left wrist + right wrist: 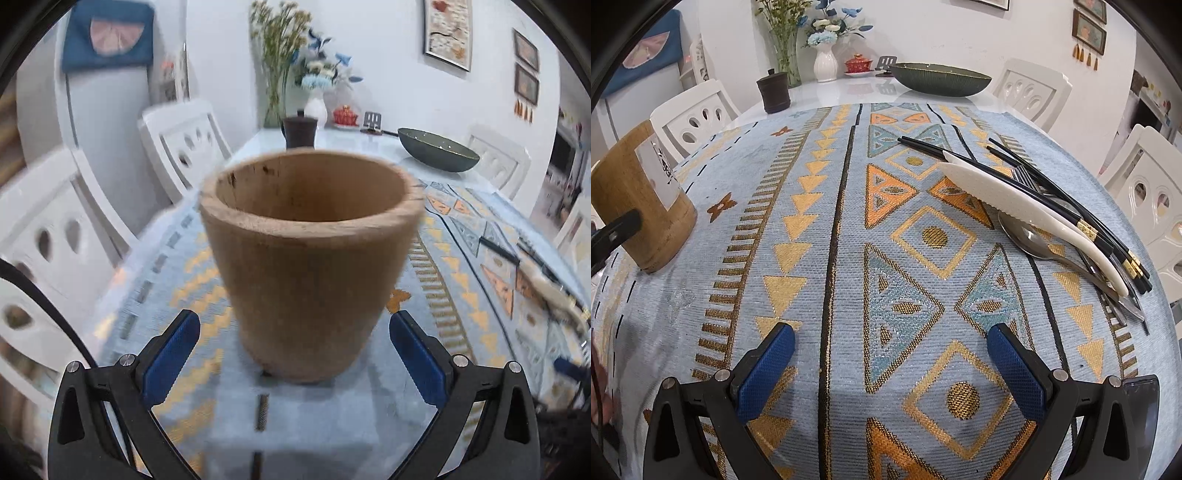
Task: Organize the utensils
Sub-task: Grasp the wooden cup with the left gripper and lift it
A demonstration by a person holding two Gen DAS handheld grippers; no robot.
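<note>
A long table covered with a light blue woven cloth (820, 221) bearing gold, orange and teal triangles and diamonds fills most of both views. White chairs (694, 114) with oval cut-outs stand around it, along the left and right edges of the frames.

In the left wrist view, a round, tapered holder of brown wood (310, 258), open at the top and with nothing visible inside, stands upright on the cloth in the middle of the frame. In the right wrist view the same holder (646, 206) is at the left edge, with a white label on its side.

A wide, dark green bowl (940, 79) sits on the bare white part of the table at the upper centre of the right wrist view. Near it are a white vase with blue flowers (825, 61) and a small dark lidded jar (774, 92).

The utensils lie in a loose pile at the right of the right wrist view: black chopsticks with gold bands (1034, 192), a white serrated knife (1015, 199) across them, a metal spoon (1030, 236) and a metal fork (1027, 177) partly hidden below.

The left gripper (294, 332) has its blue pads spread wide on each side of the holder base, with a gap on both sides. The right gripper (891, 345) is also spread wide above the bare cloth, holding nothing, well apart from the utensils.
</note>
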